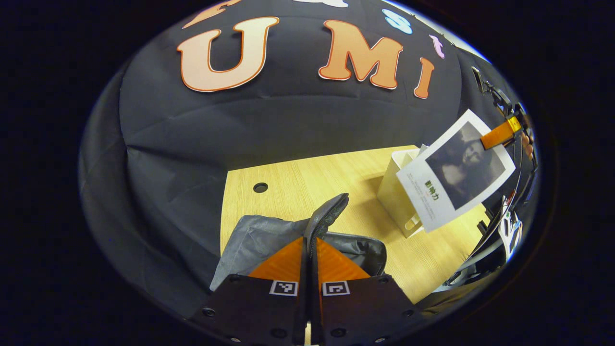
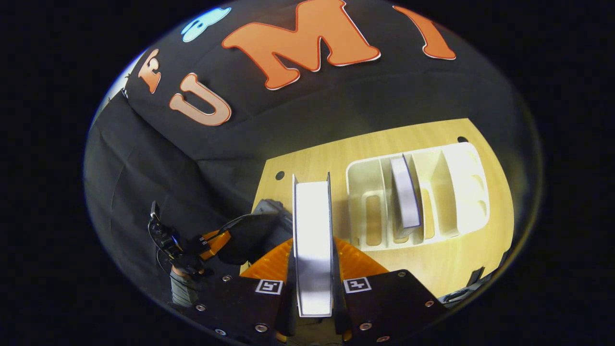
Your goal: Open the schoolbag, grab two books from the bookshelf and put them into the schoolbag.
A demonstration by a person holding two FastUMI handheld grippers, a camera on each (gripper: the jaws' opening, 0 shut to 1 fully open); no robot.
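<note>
The grey schoolbag (image 1: 262, 235) lies on the wooden table (image 1: 307, 173), right below my left gripper (image 1: 310, 242). That gripper is shut on the bag's dark flap (image 1: 331, 209) and holds it upright. My right gripper (image 2: 313, 242) is shut on a white-covered book (image 2: 312, 230), seen edge-on above the table. In the left gripper view the same book (image 1: 456, 168) hangs tilted in the air, pinched at its top corner by the right gripper (image 1: 499, 134). Behind it stands the white bookshelf (image 2: 451, 182), with a second book (image 2: 405, 192) upright in a slot. The left gripper (image 2: 211, 242) shows far off at the bag (image 2: 269, 207).
The bookshelf (image 1: 396, 190) stands to the right of the bag, with bare tabletop between them. A round cable hole (image 1: 260, 187) sits near the table's back left corner. A hand (image 1: 527, 144) holds the right gripper at the far right edge.
</note>
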